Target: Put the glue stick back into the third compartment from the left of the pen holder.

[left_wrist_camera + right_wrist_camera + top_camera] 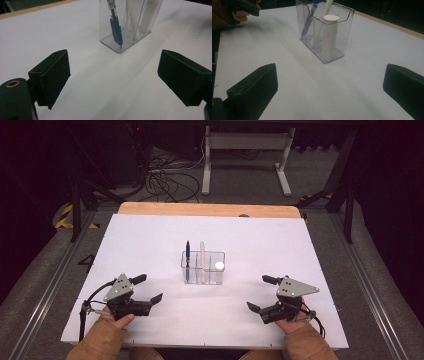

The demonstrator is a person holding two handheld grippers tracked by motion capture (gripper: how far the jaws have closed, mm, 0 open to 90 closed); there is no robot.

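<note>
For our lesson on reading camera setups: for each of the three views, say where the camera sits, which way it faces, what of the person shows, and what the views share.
High view: above the person's side, facing forward and down on the table; both hands, left gripper and right gripper, open.
Left gripper view: on the left gripper, facing the clear holder across the table; its two jaws.
Right gripper view: on the right gripper, facing the holder's other end; its jaws, the other hand far off.
Shared: holder, blue pen, white tube.

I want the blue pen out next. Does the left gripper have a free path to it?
Probably yes: the left gripper is open, with bare table between it and the blue pen standing in the clear holder.
</note>
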